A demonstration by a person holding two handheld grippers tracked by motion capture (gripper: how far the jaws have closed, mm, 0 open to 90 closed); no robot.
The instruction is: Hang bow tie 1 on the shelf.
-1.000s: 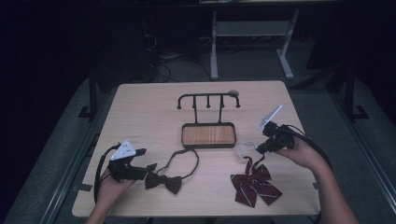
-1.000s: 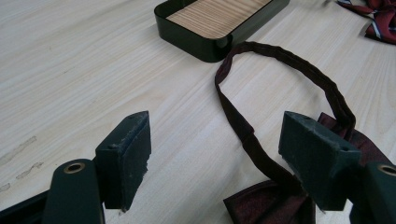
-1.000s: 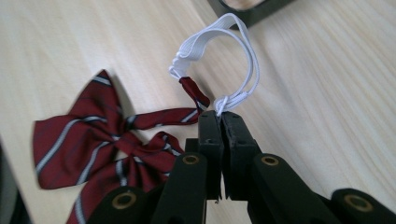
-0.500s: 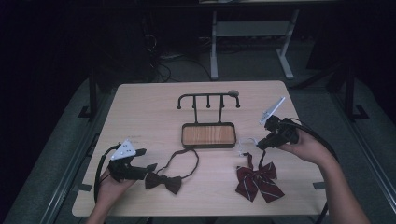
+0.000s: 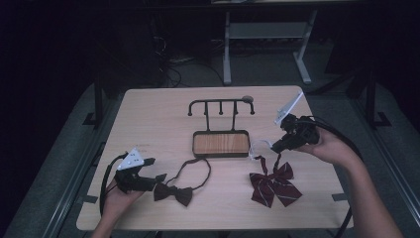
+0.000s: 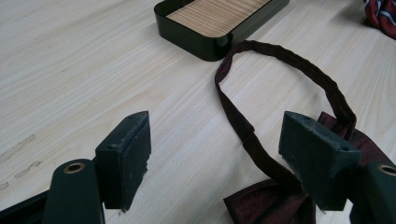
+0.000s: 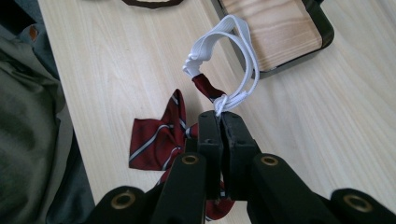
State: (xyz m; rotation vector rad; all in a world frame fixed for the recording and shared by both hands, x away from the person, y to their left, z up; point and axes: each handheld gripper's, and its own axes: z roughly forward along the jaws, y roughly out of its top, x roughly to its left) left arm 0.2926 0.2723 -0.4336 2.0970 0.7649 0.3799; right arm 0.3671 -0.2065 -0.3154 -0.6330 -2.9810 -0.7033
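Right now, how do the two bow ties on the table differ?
The dark bow tie is plain maroon; the striped bow tie is red with pale stripes. The dark one's neck loop is matching fabric, lying flat toward the tray; the striped one's loop is white elastic, lifted. The right gripper is shut on the striped tie's elastic, while the left gripper sits open at the dark one. Both bows rest on the table.

Left gripper (image 5: 159,177) low, jaws spread wide, right gripper (image 5: 274,147) raised, jaws pinched together
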